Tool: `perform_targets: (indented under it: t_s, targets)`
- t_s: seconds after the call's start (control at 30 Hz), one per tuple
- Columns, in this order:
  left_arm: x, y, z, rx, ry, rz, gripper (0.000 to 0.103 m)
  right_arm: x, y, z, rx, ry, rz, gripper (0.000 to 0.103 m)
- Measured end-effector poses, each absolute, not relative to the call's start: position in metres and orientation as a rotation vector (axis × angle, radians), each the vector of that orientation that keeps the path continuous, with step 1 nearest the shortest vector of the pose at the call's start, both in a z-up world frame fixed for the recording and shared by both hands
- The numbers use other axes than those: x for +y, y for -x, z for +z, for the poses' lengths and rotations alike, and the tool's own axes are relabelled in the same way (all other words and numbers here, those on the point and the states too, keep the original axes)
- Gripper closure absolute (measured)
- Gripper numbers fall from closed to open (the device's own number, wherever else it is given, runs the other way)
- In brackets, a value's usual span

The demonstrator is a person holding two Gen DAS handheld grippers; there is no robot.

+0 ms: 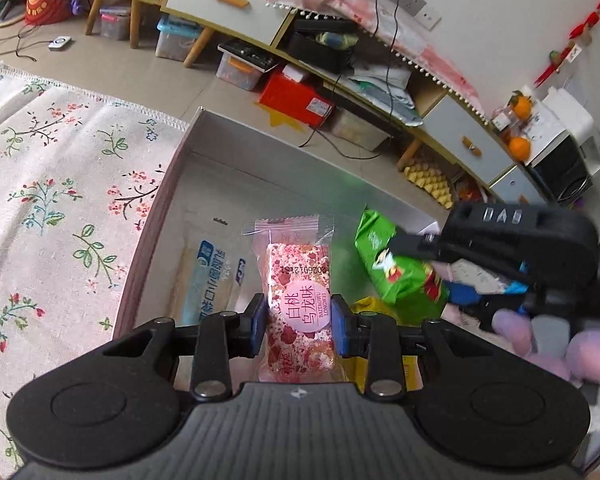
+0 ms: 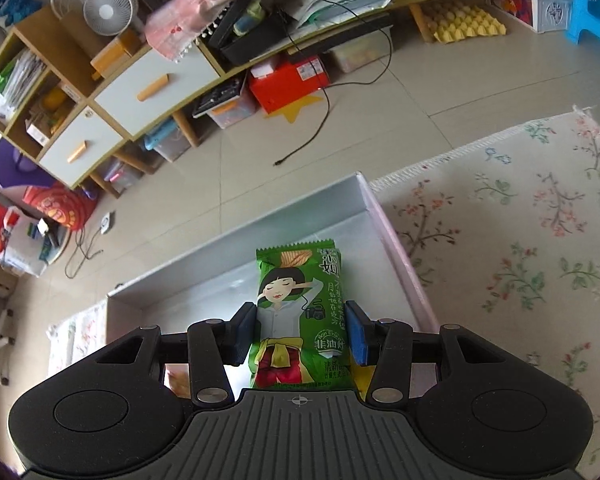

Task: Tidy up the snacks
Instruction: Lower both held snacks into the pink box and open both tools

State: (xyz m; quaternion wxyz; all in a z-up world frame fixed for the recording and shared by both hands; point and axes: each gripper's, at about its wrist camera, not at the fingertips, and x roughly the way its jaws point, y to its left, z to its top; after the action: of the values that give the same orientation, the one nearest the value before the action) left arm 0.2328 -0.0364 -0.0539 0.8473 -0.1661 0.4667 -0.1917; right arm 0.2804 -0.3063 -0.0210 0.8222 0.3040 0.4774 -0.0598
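Left gripper point(image 1: 299, 322): pinching pink candy point(image 1: 298, 280) — long axis running along fingers, hanging over box point(image 1: 172, 184)
Right gripper point(image 2: 300, 330): clamping green pack point(image 2: 298, 312) lengthwise — hovering over box's right side
Next: lowering both straight down, probably

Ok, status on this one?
Left hand-held gripper shut on pink snack. Right shut on green packet. Both over box. Nothing blocking.

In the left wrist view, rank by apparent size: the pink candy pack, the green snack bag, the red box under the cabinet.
1. Pink candy pack, held in the left gripper, though nearness to the camera inflates it.
2. Green snack bag, in the right gripper, partly hidden.
3. Red box, far off, so its true size is unsure.
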Motion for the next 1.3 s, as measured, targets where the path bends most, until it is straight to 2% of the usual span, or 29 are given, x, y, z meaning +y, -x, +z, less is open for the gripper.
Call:
perform_targets:
  t_s: [0.3, 0.53, 0.6, 0.73, 0.87, 0.93, 1.0, 1.3]
  targets:
    - [-0.035, -0.236, -0.057, 0.989, 0.338, -0.362, 0.072, -0.304, -0.283, -0.017, 0.966, -0.717, -0.047, 0.057]
    - [-0.038, -0.235, -0.054, 0.977, 0.309, -0.345, 0.067, -0.305, -0.279, -0.009, 0.961, -0.683, -0.052, 0.056]
    - [-0.038, -0.234, -0.053, 0.973, 0.304, -0.346, 0.059, -0.305, -0.276, -0.006, 0.96, -0.669, -0.053, 0.056]
    - [-0.039, -0.23, -0.048, 0.962, 0.287, -0.347, 0.053, -0.308, -0.269, 0.0, 0.964, -0.671, -0.045, 0.056]
    - [-0.041, -0.223, -0.041, 0.94, 0.262, -0.352, 0.04, -0.312, -0.258, 0.01, 0.962, -0.665, -0.041, 0.05]
    - [-0.042, -0.218, -0.037, 0.93, 0.24, -0.354, 0.038, -0.315, -0.251, 0.017, 0.958, -0.658, -0.036, 0.047]
    - [-0.042, -0.214, -0.033, 0.922, 0.225, -0.355, 0.032, -0.317, -0.244, 0.023, 0.949, -0.65, -0.038, 0.041]
    - [-0.043, -0.191, -0.011, 0.902, 0.156, -0.356, 0.012, -0.324, -0.207, 0.049, 0.93, -0.636, -0.024, 0.028]
